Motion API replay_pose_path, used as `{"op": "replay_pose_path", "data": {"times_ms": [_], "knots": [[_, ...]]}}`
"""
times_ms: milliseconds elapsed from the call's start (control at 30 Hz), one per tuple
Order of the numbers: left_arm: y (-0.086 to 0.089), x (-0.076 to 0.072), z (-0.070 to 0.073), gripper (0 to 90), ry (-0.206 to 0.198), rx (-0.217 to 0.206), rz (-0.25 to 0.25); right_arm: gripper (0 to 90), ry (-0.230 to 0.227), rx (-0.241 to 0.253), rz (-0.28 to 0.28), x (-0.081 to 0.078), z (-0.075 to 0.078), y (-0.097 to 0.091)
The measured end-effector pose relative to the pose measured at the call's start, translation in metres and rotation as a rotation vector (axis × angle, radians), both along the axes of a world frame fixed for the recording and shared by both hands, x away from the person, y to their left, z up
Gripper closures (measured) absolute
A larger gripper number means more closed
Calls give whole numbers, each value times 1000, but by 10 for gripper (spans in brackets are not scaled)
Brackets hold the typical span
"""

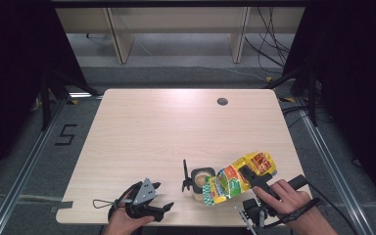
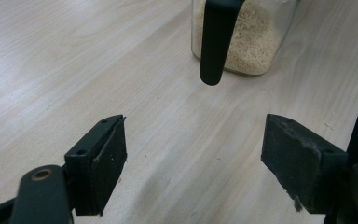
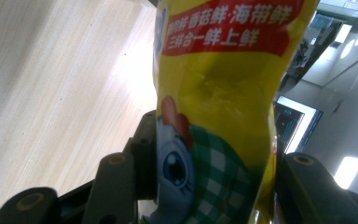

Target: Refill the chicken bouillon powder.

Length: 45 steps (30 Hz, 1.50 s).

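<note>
1 yellow seasoning bag tipped over 1 open glass jar, near edge of the desk.

Count: 1 bag [image 1: 238, 177], 1 jar [image 1: 201, 182], 2 tongs, 1 desk [image 1: 166, 132]. The right tongs [image 3: 214, 172] pinch the bag across its middle, both jaws pressed into the foil; the bag is held above the desk near its near-right corner, its lower end over the jar mouth. The left tongs [image 2: 193, 161] rest spread, nothing between the jaws, at the near edge left of the jar. The jar holds pale granules; its black lid [image 1: 185, 175] stands hinged open. Bag print: white Chinese characters on a red band, 1 cartoon chicken with green check cloth.
</note>
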<state>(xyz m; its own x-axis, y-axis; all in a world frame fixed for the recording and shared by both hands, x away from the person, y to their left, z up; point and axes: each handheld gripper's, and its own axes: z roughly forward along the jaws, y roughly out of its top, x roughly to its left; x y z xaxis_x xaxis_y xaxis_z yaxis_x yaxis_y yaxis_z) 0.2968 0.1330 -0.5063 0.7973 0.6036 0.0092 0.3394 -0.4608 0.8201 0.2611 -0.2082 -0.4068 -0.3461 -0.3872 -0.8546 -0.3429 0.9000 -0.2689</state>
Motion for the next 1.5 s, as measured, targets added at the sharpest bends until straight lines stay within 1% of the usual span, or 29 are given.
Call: {"op": "replay_pose_path", "data": {"times_ms": [100, 200, 233, 300, 367, 400, 433, 467, 533, 567, 633, 700, 800, 833, 900, 933, 967, 1067, 1100, 1133, 1167, 1200, 1233, 1267, 1300, 1333, 1433, 1467, 1500], "knots": [[2, 0, 1, 215, 0, 34, -8, 557, -2, 11, -7, -1, 0, 0], [0, 0, 0, 215, 0, 7, 0, 557, -1, 9, -4, -1, 0, 0], [2, 1, 1, 215, -6, 38, -11, 557, 1, 8, -5, -1, 0, 0], [2, 0, 1, 215, 1, 32, -8, 557, -1, 6, -3, -1, 0, 1], [0, 0, 0, 215, 6, -2, 1, 557, 0, 10, -2, -1, 0, 0], [2, 1, 1, 215, -8, 33, -9, 557, 5, -5, 2, 0, 1, 0], [2, 1, 0, 215, -9, 40, -14, 557, 0, 6, 0, 0, 0, 0], [2, 0, 1, 215, 12, 32, -13, 557, -1, 14, -7, 0, 0, 0], [1, 1, 0, 215, -2, 19, -11, 557, 4, 27, -4, -1, -1, 0], [2, 1, 0, 215, -5, 37, -13, 558, 2, 19, -3, -1, -1, 0], [1, 0, 0, 215, 1, 14, -8, 557, 4, 10, -4, -1, 0, 1], [2, 1, 0, 215, -5, 34, -14, 557, 5, 12, 0, -1, -1, 1], [1, 0, 0, 215, 6, 20, -11, 557, 14, 17, -5, 0, -1, 0], [3, 1, 1, 215, 4, 44, -20, 557, 17, 24, -3, 0, -2, 0], [2, 1, 1, 215, -11, 43, -19, 558, 33, 15, 30, 3, 0, -2], [2, 1, 0, 215, 2, 28, -8, 558, 50, 44, 4, 2, -1, -4], [2, 1, 0, 215, -5, 39, -13, 558, 48, 16, 91, 8, 3, -1], [1, 0, 1, 215, -1, 18, -11, 562, 55, 11, 103, 12, 0, -4], [2, 0, 1, 215, 3, 24, -10, 565, 72, 28, 78, 11, -1, -6], [2, 1, 1, 215, 2, 40, -7, 566, 70, 30, 97, 13, -1, -6], [1, 0, 0, 215, 11, 20, -13, 567, 94, 69, 74, 12, -2, -8], [2, 1, 0, 215, -2, 37, -12, 568, 87, 52, 102, 15, 0, -8], [2, 1, 1, 215, 2, 38, -23, 568, 106, 79, 71, 14, -1, -10], [1, 0, 0, 215, 13, 22, -15, 569, 108, 88, 79, 16, -1, -12], [2, 0, 1, 215, 6, 30, -4, 570, 106, 88, 99, 19, -1, -13], [3, 1, 2, 215, -6, 53, -14, 572, 123, 115, 81, 19, -2, -15], [2, 0, 1, 215, 5, 35, -8, 577, 142, 138, 81, 20, -4, -20], [2, 1, 0, 215, 9, 26, -10, 578, 165, 171, 48, 18, -6, -22], [2, 1, 1, 215, 0, 37, -21, 579, 162, 153, 88, 20, -4, -22]]}}
